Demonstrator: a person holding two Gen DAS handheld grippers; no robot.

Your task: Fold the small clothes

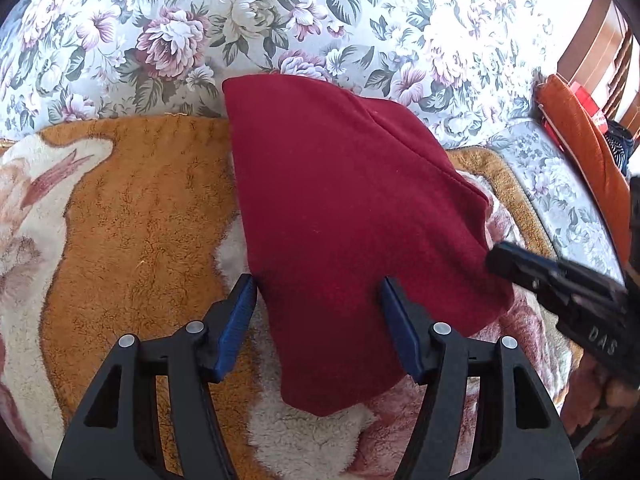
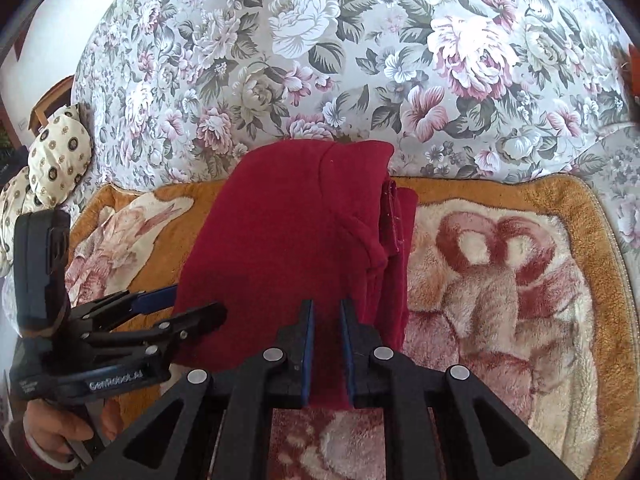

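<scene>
A dark red garment lies folded on an orange and cream plush blanket. My left gripper is open, its blue-padded fingers either side of the garment's near left part. In the right wrist view the garment shows folded layers along its right edge. My right gripper is nearly closed, with the garment's near edge between its pads. The left gripper shows at the garment's left edge. The right gripper enters the left wrist view from the right.
The blanket lies on a floral-print sofa. A cream patterned cushion sits at the left. An orange cushion and a wooden frame stand at the right.
</scene>
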